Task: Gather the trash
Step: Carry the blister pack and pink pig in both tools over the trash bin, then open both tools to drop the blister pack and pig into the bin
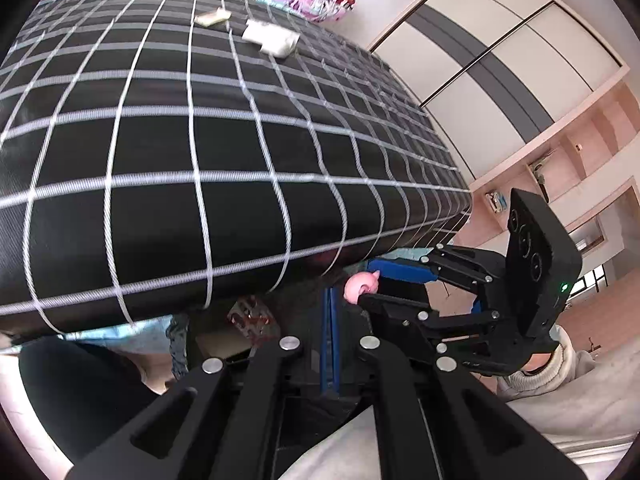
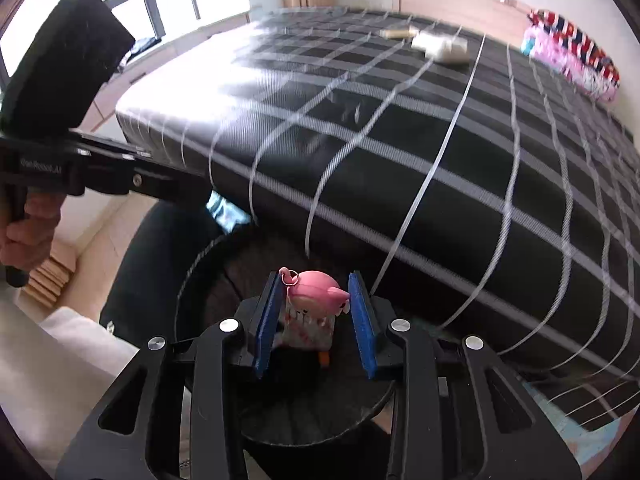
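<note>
My right fingers [image 2: 316, 320] clench a small pink figure [image 2: 314, 300], its round head with a little ring at the top standing between the two blue pads [image 2: 362, 320] and its pale body lower down against them. Directly beneath it lies the dark round opening of a black trash bin [image 2: 208, 264], with a black bag lining its rim. My left fingers [image 1: 330, 344] are pressed together with nothing between them, the blue pads meeting edge to edge, and they point toward the same spot; from there I see the pink figure [image 1: 360, 284] in the other gripper. Just beyond the bin rises the bed [image 2: 460, 168] under a black cover checked with white lines. Far up on it lie a white packet [image 2: 440, 48] and a beige wrapper [image 2: 396, 33], near a bright patterned pillow [image 2: 572, 52].
</note>
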{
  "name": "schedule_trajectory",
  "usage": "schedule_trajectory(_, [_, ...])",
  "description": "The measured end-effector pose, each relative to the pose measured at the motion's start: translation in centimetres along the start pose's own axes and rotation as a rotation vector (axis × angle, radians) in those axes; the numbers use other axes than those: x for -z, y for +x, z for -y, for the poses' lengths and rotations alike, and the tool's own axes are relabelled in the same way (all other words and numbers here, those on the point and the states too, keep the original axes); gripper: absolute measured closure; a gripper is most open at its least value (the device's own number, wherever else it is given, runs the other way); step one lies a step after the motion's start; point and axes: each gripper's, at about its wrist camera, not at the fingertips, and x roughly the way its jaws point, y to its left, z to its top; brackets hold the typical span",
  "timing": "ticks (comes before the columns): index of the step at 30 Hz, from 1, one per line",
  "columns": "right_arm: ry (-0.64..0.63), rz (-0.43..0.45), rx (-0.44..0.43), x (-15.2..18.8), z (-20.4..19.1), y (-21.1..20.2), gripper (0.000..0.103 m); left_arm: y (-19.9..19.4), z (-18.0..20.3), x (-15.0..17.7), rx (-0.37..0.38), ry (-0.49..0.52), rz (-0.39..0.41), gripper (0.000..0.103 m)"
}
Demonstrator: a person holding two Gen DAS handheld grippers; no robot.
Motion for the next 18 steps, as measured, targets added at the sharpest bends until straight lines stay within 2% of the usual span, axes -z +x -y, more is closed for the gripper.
schedule_trajectory(3, [0.010, -0.032, -0.009, 0.8, -0.1, 1.1, 0.067, 1.0, -0.1, 0.6, -0.015, 0.003, -0.032, 0.102])
schedule_trajectory(7, [0.024, -0.036, -0.018, 0.9, -0.3, 1.6, 0.051, 2.0, 0.6, 1.3, -0.012, 0.037, -0.075, 0.101])
schedule_trajectory(12, [0.029, -0.027, -0.018, 0.6, -0.2, 1.6, 0.051, 2.8, 1.3, 1.8, -0.060, 0.078, -0.108, 0.100])
schedule_trajectory(13, [0.030, -0.025, -0.016, 0.5, -0.2, 1.5, 0.051, 2.8, 1.3, 1.9, -0.070, 0.082, -0.109, 0.097])
schedule_trajectory(14, [0.031, -0.021, -0.014, 0.5, -0.2, 1.3, 0.051, 2.7, 1.4, 1.9, -0.079, 0.084, -0.109, 0.094])
schedule_trajectory(15, [0.033, -0.018, -0.012, 0.5, 0.1, 1.2, 0.051, 2.6, 1.4, 1.9, -0.086, 0.085, -0.107, 0.081])
schedule_trajectory(17, [0.036, -0.010, -0.006, 0.3, 0.4, 0.8, 0.051, 2.4, 1.5, 1.8, -0.091, 0.088, -0.092, 0.048])
schedule_trajectory(18, [0.036, -0.004, -0.003, 0.2, 0.5, 0.6, 0.051, 2.1, 1.7, 1.8, -0.091, 0.094, -0.077, 0.045])
